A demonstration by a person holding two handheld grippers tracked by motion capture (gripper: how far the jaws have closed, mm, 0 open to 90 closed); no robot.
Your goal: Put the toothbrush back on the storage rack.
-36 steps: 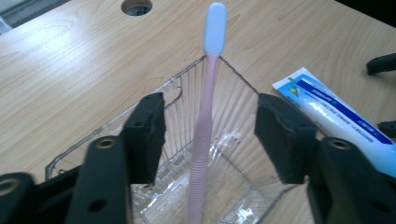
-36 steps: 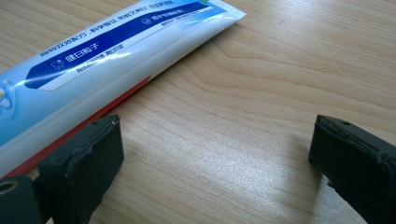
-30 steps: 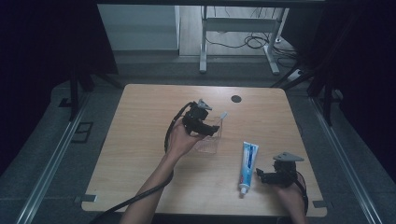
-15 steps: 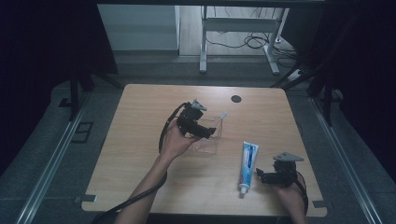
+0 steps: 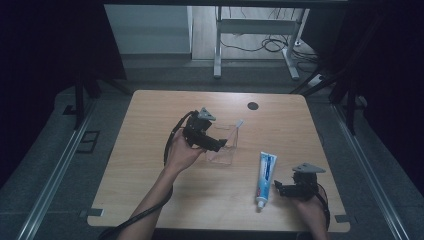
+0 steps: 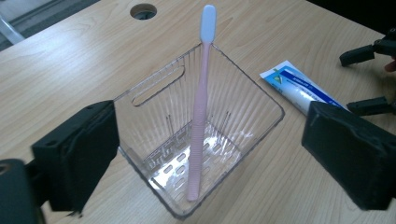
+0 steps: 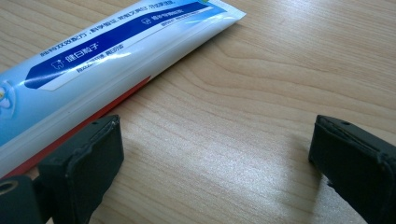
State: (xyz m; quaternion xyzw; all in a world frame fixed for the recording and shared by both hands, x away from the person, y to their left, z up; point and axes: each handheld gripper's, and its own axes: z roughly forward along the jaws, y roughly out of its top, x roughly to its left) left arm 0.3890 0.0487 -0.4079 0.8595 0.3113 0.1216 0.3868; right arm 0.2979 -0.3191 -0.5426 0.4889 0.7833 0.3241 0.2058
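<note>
Two sets of fingers apart, toothbrush (image 6: 200, 116) foot blurred behind ribbed clear holder (image 6: 252, 100), toothpaste tube (image 7: 93, 60) cut off

The desk (image 5: 150, 165) is a rectangular top with a light wood-grain surface and rounded corners. A round cable hole (image 5: 253, 105) is cut into it close to the far edge, right of centre.

Two items lie directly on the desk. A clear plastic basket (image 5: 222, 145) with ribbed walls, a slotted base and a handle slot stands upright near the centre of the desk. A pink toothbrush (image 6: 200, 107) stands in it, head up, leaning into one corner. A blue-and-white toothpaste tube (image 5: 265, 177) lies flat toward the near right corner, lengthwise from near edge to far edge, cap end toward the near edge, well apart from the basket.
</note>
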